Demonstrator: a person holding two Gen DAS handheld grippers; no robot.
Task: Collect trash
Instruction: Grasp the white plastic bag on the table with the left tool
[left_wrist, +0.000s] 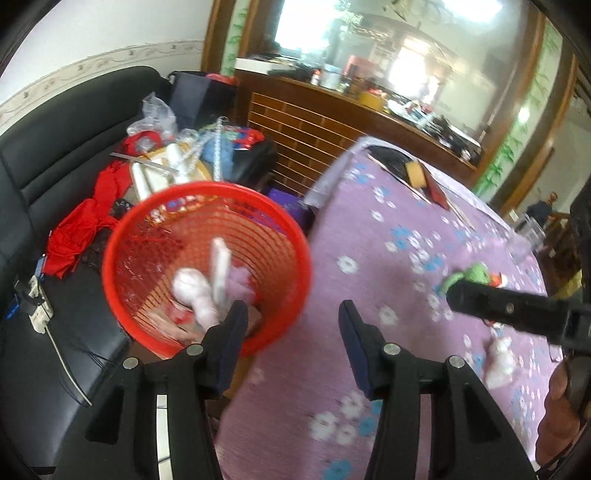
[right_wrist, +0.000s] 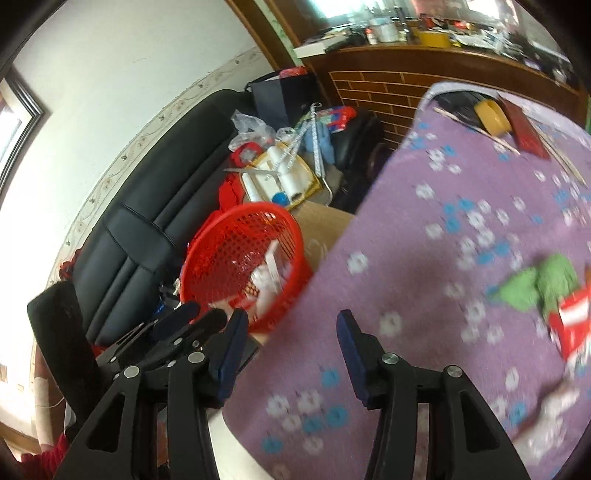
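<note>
Both claws gape empty: the left claw (left_wrist: 293, 314) sits over the red basket (left_wrist: 207, 266), while the right claw (right_wrist: 291, 325) is nearer the green wrapper (right_wrist: 543, 280) lying right of centre on the desk (right_wrist: 406, 258).

White wall (right_wrist: 122, 74) with a floral border strip; dark picture frame (right_wrist: 22, 114) at left. Black leather sofa (left_wrist: 55, 155) piled with clutter. Wood-framed mirror (left_wrist: 406, 55) above a brown slatted cabinet (left_wrist: 314, 136). Purple flowered tablecloth (right_wrist: 406, 258). Bright daylight reflected in mirror
</note>
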